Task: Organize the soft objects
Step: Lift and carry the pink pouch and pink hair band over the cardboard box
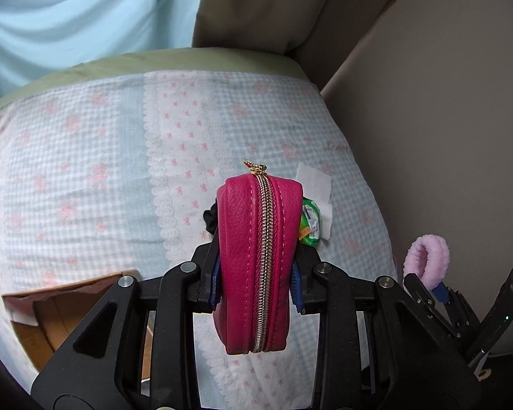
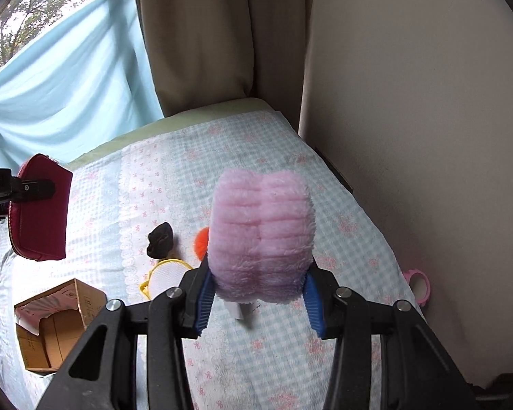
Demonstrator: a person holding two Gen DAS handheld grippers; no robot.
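Two hand-held grippers hang above a bed, each carrying a soft item. The left gripper [image 1: 256,287] is clenched on a magenta zip pouch [image 1: 256,256], its blue pads pressing both flanks while the gold zipper runs straight up the middle toward the camera; the pouch is clear of the bedding. The right gripper [image 2: 258,302] grasps a fluffy pink band [image 2: 261,239] between its blue pads, the plush bulging above the jaws and likewise off the bed. Below lies a bedspread [image 2: 342,239] checked in pale blue and white with pink bows. On it rest a black scrunchie [image 2: 160,235], an orange pom-pom [image 2: 201,239] partly hidden behind the pink band, a yellow-rimmed white mesh item [image 2: 164,278] and, seen from the left wrist, a green packet [image 1: 309,222] beside a white paper scrap [image 1: 314,179]. An open cardboard box [image 2: 56,324] sits on the bedspread to the left. A beige curtain [image 2: 195,34] and light blue cloth [image 2: 68,68] hang behind the bed.
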